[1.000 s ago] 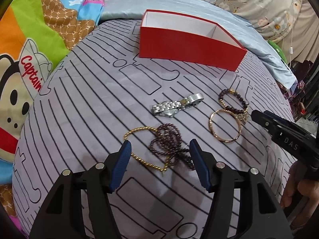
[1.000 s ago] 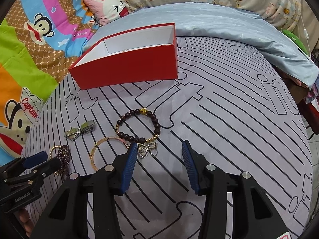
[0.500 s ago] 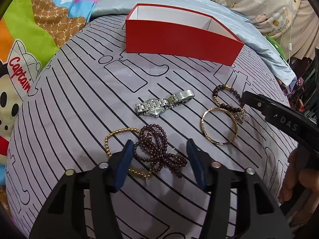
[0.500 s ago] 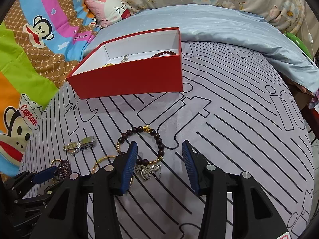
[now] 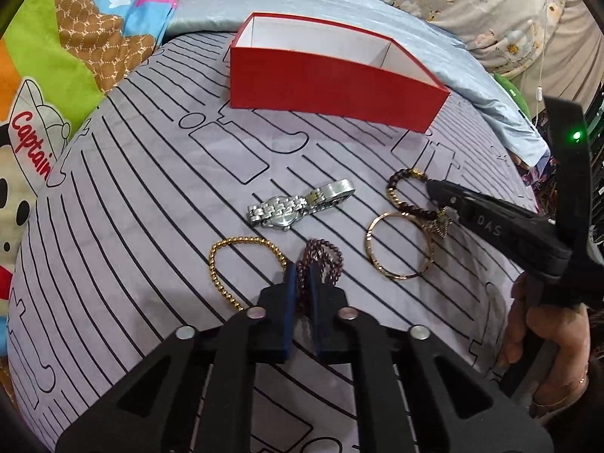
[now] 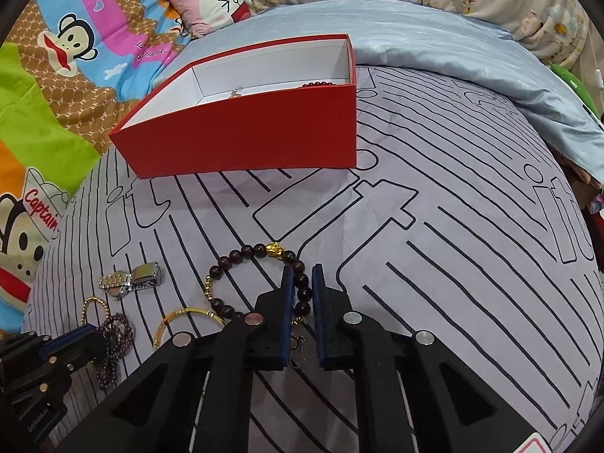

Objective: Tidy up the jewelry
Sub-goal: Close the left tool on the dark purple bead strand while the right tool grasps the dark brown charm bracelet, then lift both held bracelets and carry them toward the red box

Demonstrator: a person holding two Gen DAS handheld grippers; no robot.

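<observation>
My left gripper [image 5: 300,270] is shut on the dark purple bead strand [image 5: 324,260], which lies bunched on the grey striped cloth [image 5: 151,226]. My right gripper [image 6: 301,271] is shut on the dark bead bracelet [image 6: 241,255] with a gold charm. Still on the cloth are a gold bead bracelet [image 5: 226,249], a silver watch [image 5: 298,205] and a gold bangle [image 5: 400,245]. Behind them stands the open red box [image 6: 249,132] with white walls; a small pendant [image 6: 236,93] and a dark bead bracelet [image 6: 321,83] show inside it.
The cloth covers a bed with a pale blue sheet [image 6: 434,41] behind the box. A bright cartoon blanket [image 6: 56,94] and a pink pillow [image 6: 211,3] lie at the left. A person's hand [image 5: 547,328] holds the right gripper's handle.
Both grippers went from open to shut: the left on the purple bead strand, the right on the dark bead bracelet. The right gripper also shifted forward over that bracelet.
</observation>
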